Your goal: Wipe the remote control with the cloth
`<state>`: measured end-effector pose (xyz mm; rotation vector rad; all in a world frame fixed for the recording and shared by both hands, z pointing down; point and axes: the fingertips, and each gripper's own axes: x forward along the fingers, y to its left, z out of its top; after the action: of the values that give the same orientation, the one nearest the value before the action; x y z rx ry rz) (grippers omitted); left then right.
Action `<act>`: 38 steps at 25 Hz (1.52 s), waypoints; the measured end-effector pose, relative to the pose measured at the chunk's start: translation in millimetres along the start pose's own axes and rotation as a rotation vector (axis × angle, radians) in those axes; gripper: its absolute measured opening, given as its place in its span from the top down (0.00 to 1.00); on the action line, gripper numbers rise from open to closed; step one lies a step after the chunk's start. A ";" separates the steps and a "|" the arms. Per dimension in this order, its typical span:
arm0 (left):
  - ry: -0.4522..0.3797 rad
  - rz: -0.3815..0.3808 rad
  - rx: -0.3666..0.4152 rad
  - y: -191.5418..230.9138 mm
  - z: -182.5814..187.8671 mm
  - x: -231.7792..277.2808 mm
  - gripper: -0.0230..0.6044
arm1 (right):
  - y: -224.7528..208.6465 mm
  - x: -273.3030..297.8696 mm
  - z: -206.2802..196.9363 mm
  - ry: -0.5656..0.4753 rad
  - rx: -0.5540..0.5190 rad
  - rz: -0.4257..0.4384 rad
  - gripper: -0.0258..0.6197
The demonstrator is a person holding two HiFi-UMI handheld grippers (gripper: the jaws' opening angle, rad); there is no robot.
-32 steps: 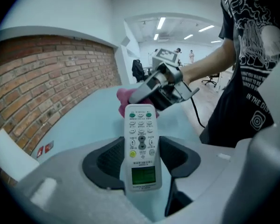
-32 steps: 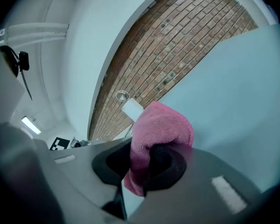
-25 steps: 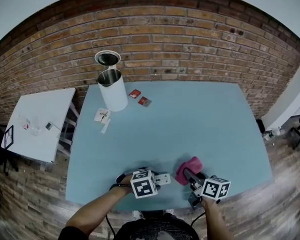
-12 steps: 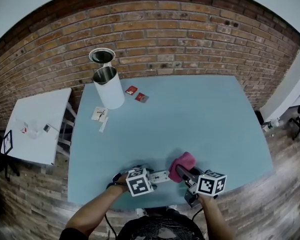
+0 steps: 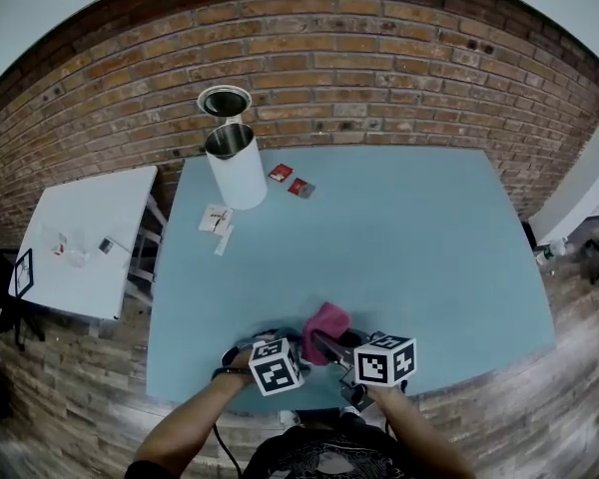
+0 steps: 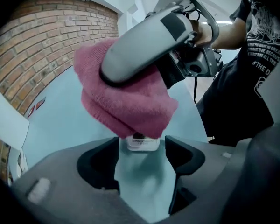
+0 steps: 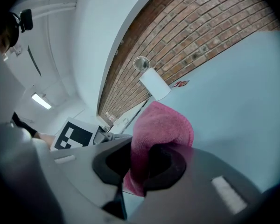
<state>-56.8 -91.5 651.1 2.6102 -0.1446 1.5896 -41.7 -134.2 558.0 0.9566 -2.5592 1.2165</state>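
The right gripper (image 7: 140,164), clenched on the pink cloth (image 5: 326,322), has swung left. The cloth now covers the remote (image 6: 142,143), lower middle of the table (image 5: 399,238). The left gripper (image 6: 142,149) is released, the remote's end between its jaws.

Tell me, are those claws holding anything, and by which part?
Right gripper pinches the pink cloth by a bunched fold. Left gripper holds nothing: fingers open, clear of the remote control between them.

We count two grippers: left gripper (image 6: 142,160), right gripper (image 7: 139,167). One pink cloth (image 5: 324,325), one remote control (image 6: 142,143), one white canister (image 5: 237,176). Two red packets: left packet (image 5: 280,173), right packet (image 5: 300,188). Two tables: blue table (image 5: 409,247), white table (image 5: 90,238).
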 end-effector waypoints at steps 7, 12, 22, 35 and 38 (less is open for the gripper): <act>0.020 0.007 0.032 0.2 3.4 4.1 0.48 | 7.0 20.2 -8.0 0.043 -0.025 0.010 0.86; 0.027 -0.017 0.021 -1.8 2.3 5.0 0.51 | 4.8 21.4 -10.6 0.059 -0.032 0.013 0.86; 0.052 -0.058 -0.042 -2.3 -0.6 7.0 0.52 | -6.0 10.0 -13.7 0.068 -0.016 0.020 0.86; 0.107 -0.066 -0.045 -1.8 -2.3 9.2 0.52 | -27.6 -11.0 -9.5 0.034 0.033 0.016 0.86; 0.117 -0.069 -0.050 -1.6 -2.5 8.2 0.52 | -31.7 -16.9 -7.7 0.031 0.040 0.023 0.86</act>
<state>-55.1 -89.9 659.5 2.4502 -0.0839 1.6869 -10.2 -135.2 576.9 0.9110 -2.5380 1.2832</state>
